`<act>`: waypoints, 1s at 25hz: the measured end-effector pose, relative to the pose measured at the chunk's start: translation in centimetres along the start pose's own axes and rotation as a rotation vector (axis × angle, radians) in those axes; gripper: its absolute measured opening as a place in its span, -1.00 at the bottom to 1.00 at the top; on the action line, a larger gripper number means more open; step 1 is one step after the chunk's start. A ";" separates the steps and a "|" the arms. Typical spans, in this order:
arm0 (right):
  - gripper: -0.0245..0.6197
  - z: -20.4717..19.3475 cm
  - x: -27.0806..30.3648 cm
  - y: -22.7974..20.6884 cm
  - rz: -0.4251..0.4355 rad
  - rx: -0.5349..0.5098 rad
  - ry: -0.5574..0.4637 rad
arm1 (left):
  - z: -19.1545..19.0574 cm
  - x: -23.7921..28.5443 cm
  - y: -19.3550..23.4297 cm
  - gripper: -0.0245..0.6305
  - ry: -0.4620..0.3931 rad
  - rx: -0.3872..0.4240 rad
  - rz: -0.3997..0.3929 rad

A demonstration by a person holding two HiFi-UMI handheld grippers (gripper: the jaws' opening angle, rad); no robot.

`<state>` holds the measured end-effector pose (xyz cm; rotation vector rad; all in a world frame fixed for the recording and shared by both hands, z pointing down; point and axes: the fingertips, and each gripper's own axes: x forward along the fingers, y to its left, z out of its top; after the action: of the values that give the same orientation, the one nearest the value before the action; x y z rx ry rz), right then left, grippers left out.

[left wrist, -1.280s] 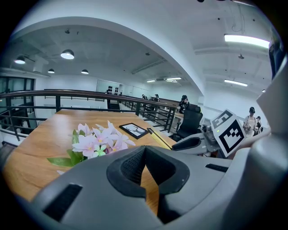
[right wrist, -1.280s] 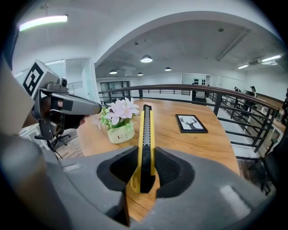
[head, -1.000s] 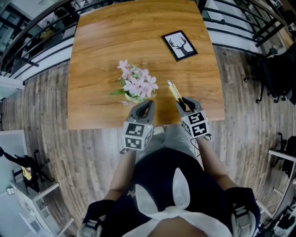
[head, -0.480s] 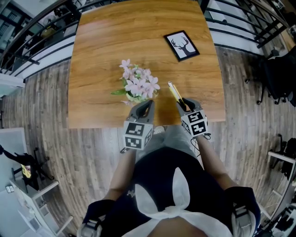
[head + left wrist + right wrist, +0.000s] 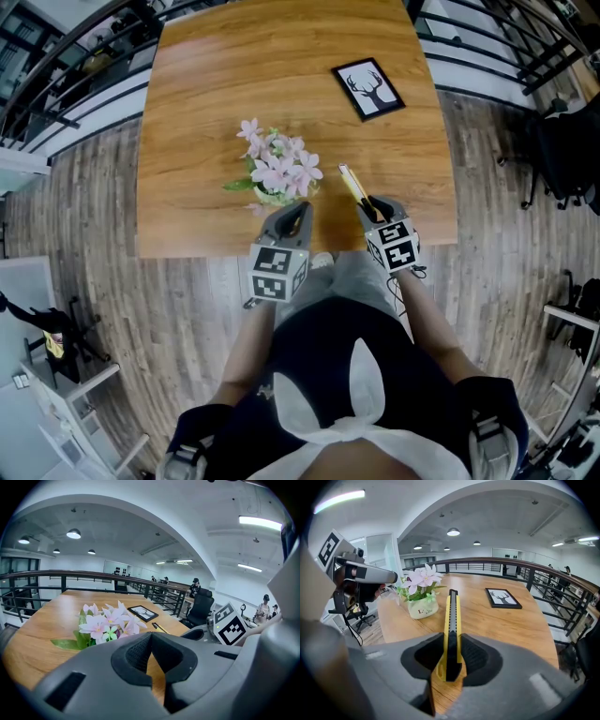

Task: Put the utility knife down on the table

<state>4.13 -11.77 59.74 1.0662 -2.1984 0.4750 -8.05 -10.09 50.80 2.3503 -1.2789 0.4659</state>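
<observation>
A yellow and black utility knife (image 5: 352,187) sticks forward out of my right gripper (image 5: 375,208), which is shut on its handle over the table's near edge. In the right gripper view the knife (image 5: 452,616) runs straight ahead between the dark pads (image 5: 474,654), its tip toward the middle of the wooden table (image 5: 506,625). My left gripper (image 5: 295,216) hangs at the table's front edge just behind the flower pot, jaws together with nothing between them (image 5: 151,641). From the left gripper view, the knife (image 5: 160,628) shows to the right of the flowers.
A white pot of pink flowers (image 5: 277,172) stands just left of the knife, close to both grippers. A black-framed deer picture (image 5: 367,90) lies at the far right of the table (image 5: 225,84). Railings and office chairs surround the table.
My right gripper with the knife has dipped slightly toward the table. The left gripper has stayed put.
</observation>
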 end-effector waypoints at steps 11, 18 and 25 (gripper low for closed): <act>-0.57 -0.8 1.3 -0.2 0.007 -0.001 0.028 | -0.5 0.4 -0.1 -0.87 0.013 -0.001 0.001; -0.57 -1.5 2.0 -0.4 0.011 0.001 0.055 | -0.6 0.7 0.0 -0.87 0.023 0.000 -0.001; -0.57 -2.1 2.8 -0.3 0.015 -0.005 0.081 | -0.7 0.9 0.2 -0.87 0.029 -0.001 -0.007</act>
<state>3.86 -12.30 63.24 1.0114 -2.1367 0.5101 -7.79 -10.47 51.88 2.3377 -1.2570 0.4953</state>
